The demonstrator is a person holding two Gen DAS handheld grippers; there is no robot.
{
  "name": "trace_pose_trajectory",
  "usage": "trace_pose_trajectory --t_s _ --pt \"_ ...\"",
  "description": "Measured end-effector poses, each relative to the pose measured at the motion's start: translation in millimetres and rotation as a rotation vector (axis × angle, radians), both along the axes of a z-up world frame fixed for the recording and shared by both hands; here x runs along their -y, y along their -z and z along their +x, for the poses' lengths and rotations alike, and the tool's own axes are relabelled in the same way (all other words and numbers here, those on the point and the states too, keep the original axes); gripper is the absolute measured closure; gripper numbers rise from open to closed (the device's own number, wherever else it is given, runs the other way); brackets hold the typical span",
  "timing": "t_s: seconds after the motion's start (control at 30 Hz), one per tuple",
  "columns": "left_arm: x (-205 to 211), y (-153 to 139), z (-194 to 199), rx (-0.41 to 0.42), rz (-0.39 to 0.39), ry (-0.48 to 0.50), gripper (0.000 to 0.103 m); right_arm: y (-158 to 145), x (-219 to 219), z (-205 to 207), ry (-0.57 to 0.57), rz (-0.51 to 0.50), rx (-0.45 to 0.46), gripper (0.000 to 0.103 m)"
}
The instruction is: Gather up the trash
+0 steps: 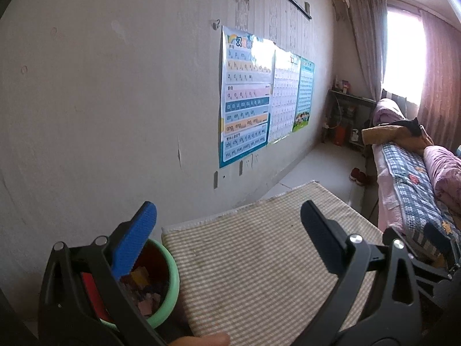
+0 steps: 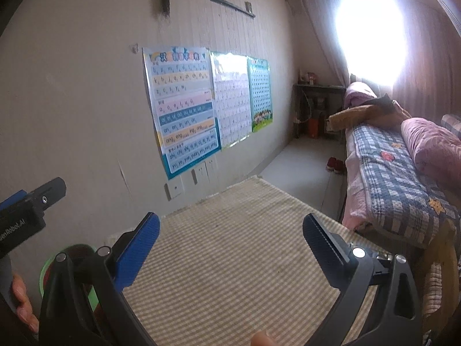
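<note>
Trash sits in the bin (image 1: 161,285), a green-rimmed tub just off the left edge of the table (image 1: 259,259), with scraps of paper heaped inside. The checked cloth on the table shows no litter in either view, so I judge the collecting all but done, or between pieces. Both tools are empty. The left gripper (image 1: 230,230) has its fingers spread wide apart, the left pad (image 1: 135,239) hanging over the bin's rim. The right gripper (image 2: 230,239) is likewise wide apart, above the near edge of the table, gripping nothing. In the right view the bin (image 2: 72,253) shows only as a green arc behind that tool's left finger, and the other tool's body (image 2: 28,210) sits at the far left, lettered with what looks like "GenRobot.AI", partly cut off.

If anything is left to pick up, it lies out of view; the next move calls for turning to look for it.

On the wall, a poster (image 2: 181,109) carries a pinyin chart: "b p m f", "zh ch sh", "an en in un", "ang eng ing ong". The two charts (image 2: 245,98) beside it are too small to read.
</note>
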State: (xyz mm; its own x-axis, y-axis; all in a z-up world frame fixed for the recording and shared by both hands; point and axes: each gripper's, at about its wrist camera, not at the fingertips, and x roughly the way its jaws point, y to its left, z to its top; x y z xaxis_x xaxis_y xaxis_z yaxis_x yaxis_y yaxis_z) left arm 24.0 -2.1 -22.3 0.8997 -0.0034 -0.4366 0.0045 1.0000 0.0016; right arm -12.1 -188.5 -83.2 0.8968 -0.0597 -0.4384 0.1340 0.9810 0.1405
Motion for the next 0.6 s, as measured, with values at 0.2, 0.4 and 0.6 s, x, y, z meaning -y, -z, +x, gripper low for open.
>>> trace_pose_trajectory --t_s 0.2,0.4,0.6 --pt "-1 7 2 -0.021 0.000 0.001 0.005 16 3 4 0.003 0.016 -0.060 0.007" --pt "-2 16 5 -0.054 -0.016 0.015 0.005 35 5 10 -0.003 0.006 -0.115 0.007" --pt "-6 40 11 -0.143 -0.009 0.014 0.005 96 31 30 0.065 0.025 -0.272 0.007"
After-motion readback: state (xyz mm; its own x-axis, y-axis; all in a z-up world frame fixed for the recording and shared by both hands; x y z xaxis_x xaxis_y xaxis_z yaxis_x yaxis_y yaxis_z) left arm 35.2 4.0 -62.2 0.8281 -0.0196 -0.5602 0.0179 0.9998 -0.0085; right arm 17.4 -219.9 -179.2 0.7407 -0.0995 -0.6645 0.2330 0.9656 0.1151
